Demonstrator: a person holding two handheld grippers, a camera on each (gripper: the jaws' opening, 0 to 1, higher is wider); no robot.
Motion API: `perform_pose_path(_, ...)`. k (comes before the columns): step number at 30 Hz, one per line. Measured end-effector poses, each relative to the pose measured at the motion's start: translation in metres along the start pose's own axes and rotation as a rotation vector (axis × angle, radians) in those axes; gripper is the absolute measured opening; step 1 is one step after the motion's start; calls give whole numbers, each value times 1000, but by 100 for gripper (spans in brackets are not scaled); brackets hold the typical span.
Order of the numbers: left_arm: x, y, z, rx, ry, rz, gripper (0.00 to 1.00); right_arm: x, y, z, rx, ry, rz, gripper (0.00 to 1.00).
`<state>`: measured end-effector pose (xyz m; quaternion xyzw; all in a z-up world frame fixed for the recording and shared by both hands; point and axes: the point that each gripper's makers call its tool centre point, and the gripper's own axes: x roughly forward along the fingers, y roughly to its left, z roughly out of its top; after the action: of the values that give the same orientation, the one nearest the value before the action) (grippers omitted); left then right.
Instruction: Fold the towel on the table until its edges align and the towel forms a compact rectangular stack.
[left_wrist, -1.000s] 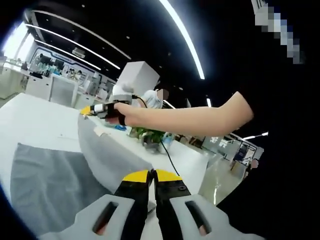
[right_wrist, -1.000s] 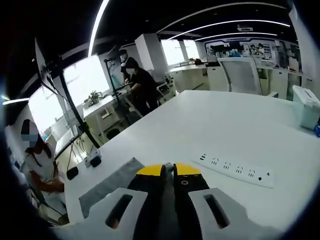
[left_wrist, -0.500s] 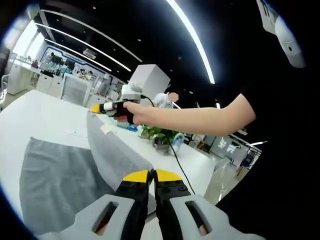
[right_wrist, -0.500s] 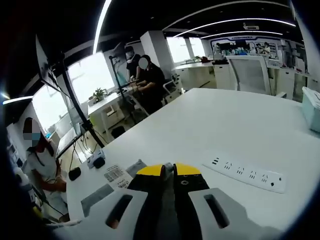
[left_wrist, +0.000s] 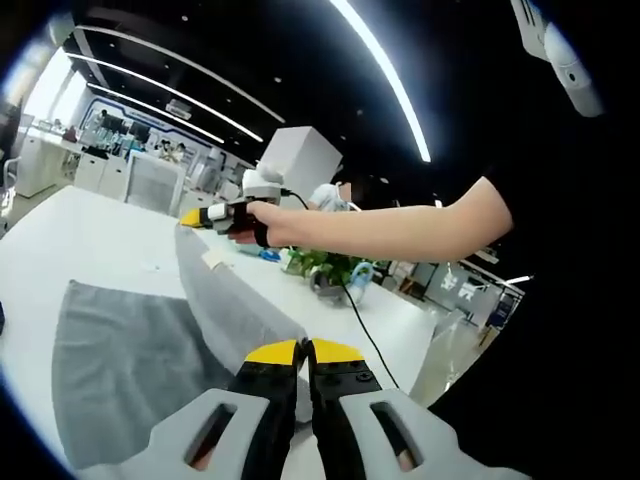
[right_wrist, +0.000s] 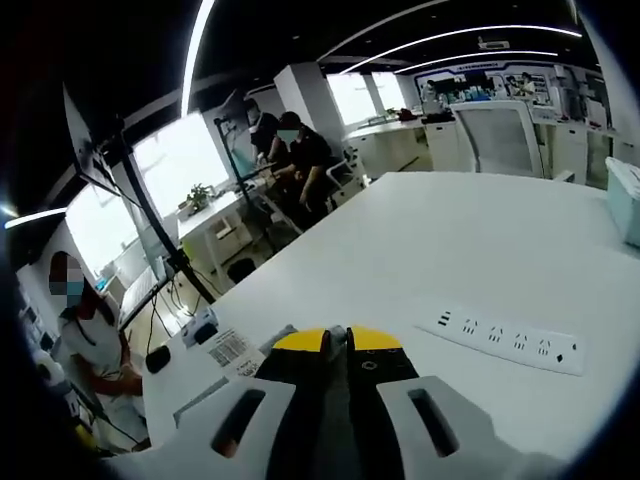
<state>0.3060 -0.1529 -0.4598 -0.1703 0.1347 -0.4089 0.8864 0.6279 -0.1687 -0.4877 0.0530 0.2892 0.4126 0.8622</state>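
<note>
Towel (left_wrist: 130, 370) edge is clamped in left gripper (left_wrist: 303, 352) and right gripper (right_wrist: 337, 340); lifted edge runs ahead-left of the left gripper toward the right

left claw (left_wrist: 303, 352), right claw (right_wrist: 337, 340): yellow tips, black jaws, pale grey housings; black short sleeve (left_wrist: 560, 200).

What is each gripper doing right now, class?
Left gripper: shut on the towel.
Right gripper: shut on the towel's other corner.
</note>
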Motion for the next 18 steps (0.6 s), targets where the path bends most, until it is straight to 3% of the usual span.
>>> perform_pose_path(18,-8,-3,2,5,-12,44,3,-2,8,0,23,-20,12,4)
